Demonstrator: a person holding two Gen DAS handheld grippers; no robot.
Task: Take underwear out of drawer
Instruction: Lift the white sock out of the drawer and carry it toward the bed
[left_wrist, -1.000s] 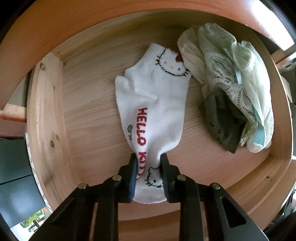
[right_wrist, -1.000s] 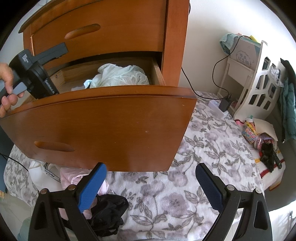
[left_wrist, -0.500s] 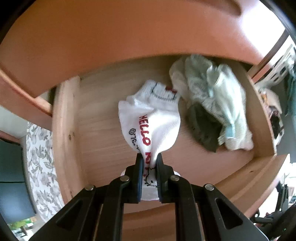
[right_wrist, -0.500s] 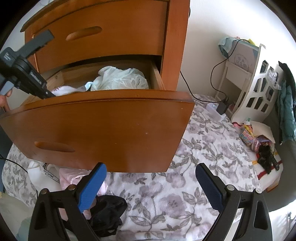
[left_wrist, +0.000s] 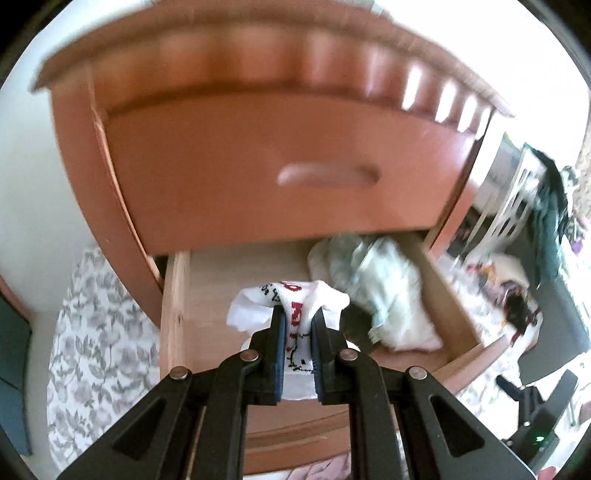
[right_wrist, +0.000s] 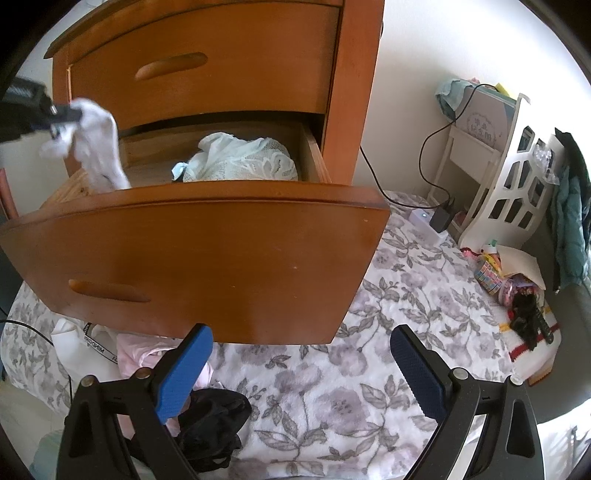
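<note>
Your left gripper is clamped on a white printed sock, which hangs above the open drawer at the right-wrist view's upper left. Pale lace underwear lies bunched in the drawer's right half. Your right gripper stands wide and empty at lower centre, over the floral blanket.

Soft daylight fills both fisheye views, whose edges curve into black corners; the left view is motion-blurred with white glare at upper right, while the right view stays sharp.
</note>
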